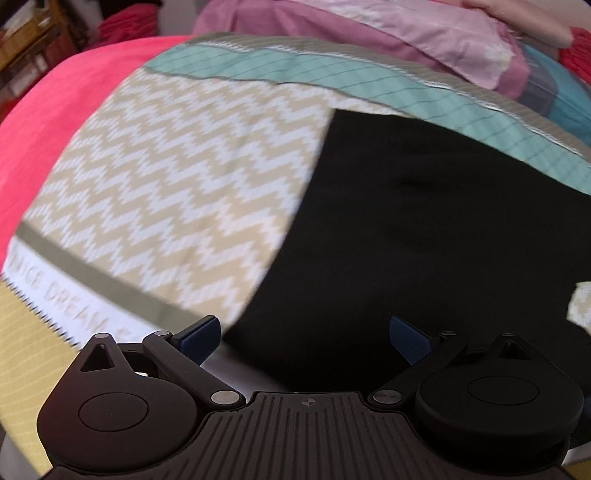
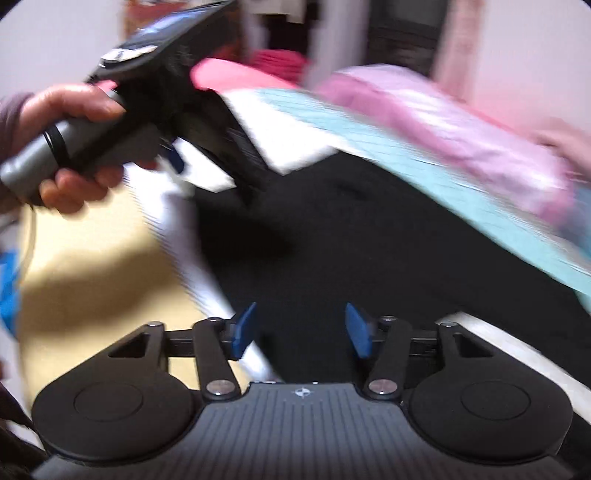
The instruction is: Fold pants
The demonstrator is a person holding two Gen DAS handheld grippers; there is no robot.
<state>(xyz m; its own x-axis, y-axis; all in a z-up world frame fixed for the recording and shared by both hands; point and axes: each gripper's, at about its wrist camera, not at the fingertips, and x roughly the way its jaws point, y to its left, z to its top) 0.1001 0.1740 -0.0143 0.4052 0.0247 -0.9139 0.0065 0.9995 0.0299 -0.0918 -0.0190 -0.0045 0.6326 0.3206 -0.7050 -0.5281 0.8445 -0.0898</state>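
Pants (image 1: pixel 424 229), black, lie flat as a folded dark slab on the zigzag bedspread (image 1: pixel 177 192), their left edge straight and running diagonally across the beige-and-white pattern, far corner close to the teal checked band (image 1: pixel 332 81). In the right wrist view the same pants (image 2: pixel 369 266) fill the middle, blurred. Your left gripper (image 1: pixel 314 339) sits low at the near edge of the pants, jaws spread wide, nothing between them; left blue pad (image 1: pixel 201 338) is over the bedspread just off the cloth edge, right pad (image 1: pixel 410 338) over the black fabric. Contact with the cloth can't be told. Your right gripper (image 2: pixel 301 330) also has jaws apart and empty, blue pads (image 2: pixel 243 332) hanging above the near part of the pants. From the right wrist view your left hand (image 2: pixel 70 147) grips the grey handle of the other gripper, its body tilted down toward the pants' far left corner. Beyond the pants: a pink-purple garment (image 1: pixel 406 33) piled past the teal band, a bright pink blanket (image 1: pixel 55 122) to the left, yellow sheet (image 1: pixel 18 350) near the bottom left. Lettering on the white strip (image 1: pixel 74 299) reads partly "DREAM".
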